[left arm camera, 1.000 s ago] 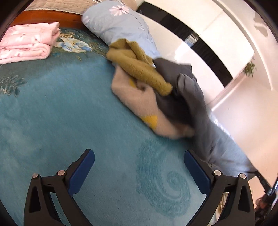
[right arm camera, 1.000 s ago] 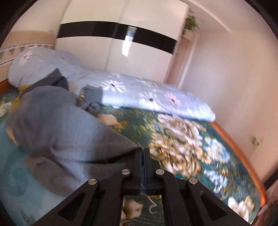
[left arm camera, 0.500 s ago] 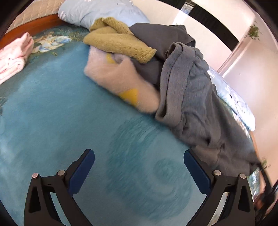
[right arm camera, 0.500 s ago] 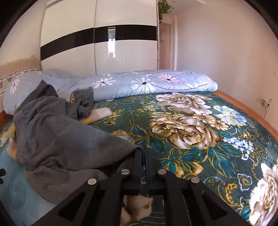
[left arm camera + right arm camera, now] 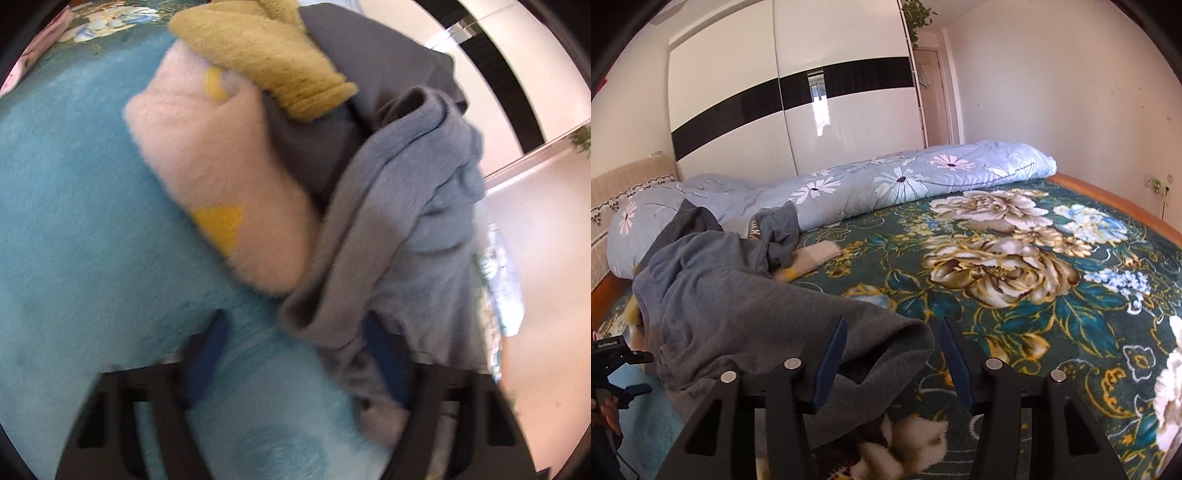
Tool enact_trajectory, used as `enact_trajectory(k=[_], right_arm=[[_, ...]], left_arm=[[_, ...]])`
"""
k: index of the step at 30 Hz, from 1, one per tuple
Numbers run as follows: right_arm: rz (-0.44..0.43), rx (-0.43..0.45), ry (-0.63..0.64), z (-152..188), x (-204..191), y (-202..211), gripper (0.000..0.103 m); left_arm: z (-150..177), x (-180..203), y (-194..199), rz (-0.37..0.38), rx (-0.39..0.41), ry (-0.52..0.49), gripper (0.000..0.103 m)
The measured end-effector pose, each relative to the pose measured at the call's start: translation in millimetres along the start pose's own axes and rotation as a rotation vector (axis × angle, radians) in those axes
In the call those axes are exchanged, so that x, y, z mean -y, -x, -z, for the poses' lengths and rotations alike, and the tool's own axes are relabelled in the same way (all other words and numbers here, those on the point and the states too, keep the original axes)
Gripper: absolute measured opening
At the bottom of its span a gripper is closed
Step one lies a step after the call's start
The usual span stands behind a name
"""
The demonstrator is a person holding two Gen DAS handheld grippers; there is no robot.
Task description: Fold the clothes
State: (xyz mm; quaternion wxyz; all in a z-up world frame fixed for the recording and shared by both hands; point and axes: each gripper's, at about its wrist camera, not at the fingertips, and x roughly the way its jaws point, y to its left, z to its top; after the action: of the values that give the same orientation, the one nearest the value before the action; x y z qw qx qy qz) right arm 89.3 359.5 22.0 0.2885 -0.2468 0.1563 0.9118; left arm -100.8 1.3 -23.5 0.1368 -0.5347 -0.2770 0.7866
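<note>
A grey fleece garment (image 5: 738, 306) lies rumpled on the bed, draped over a pile of clothes. My right gripper (image 5: 892, 356) is opening; the garment's near corner lies loose between its blue pads (image 5: 833, 350), which do not press on it. In the blurred left wrist view my left gripper (image 5: 295, 354) is closing around the grey garment's (image 5: 406, 229) hem. The hem rests against the right pad (image 5: 384, 358) and stands clear of the left one. Behind it sit a pink fleece piece (image 5: 229, 166) with yellow triangles and a mustard knit (image 5: 266, 48).
A teal blanket (image 5: 74, 221) covers the near bed, and a floral bedspread (image 5: 1034, 295) spreads to the right. A rolled light-blue duvet (image 5: 886, 184) lies along the far side before a white wardrobe (image 5: 812, 110). The left gripper's body (image 5: 613, 354) and a hand show at the left edge.
My left gripper has moved in on the clothes pile and its jaws have narrowed around the grey hem. My right gripper has gone from shut to open, letting the grey garment go.
</note>
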Motion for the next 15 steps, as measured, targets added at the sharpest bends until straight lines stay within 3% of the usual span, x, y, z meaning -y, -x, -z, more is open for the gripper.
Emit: enact_trajectory(k=[4, 7, 9, 15], right_arm=[[-0.015, -0.017, -0.027, 1.2, 4.2, -3.9, 0.056], [-0.018, -0.029, -0.012, 3.4, 2.1, -6.9, 0.056], [-0.022, -0.038, -0.004, 4.4, 1.2, -8.7, 0.056], [-0.02, -0.016, -0.015, 2.3, 3.4, -4.8, 0.056]], left_arm=[[3.6, 7.5, -6.4, -0.013, -0.002, 0.003, 0.04], [7.2, 4.2, 1.8, -0.028, 0.036, 0.028, 0.028], [8.3, 0.5, 16.6, -0.019, 0.07, 0.043, 0.015], [12.0, 4.0, 102.7, -0.02, 0.23, -0.08, 0.009]])
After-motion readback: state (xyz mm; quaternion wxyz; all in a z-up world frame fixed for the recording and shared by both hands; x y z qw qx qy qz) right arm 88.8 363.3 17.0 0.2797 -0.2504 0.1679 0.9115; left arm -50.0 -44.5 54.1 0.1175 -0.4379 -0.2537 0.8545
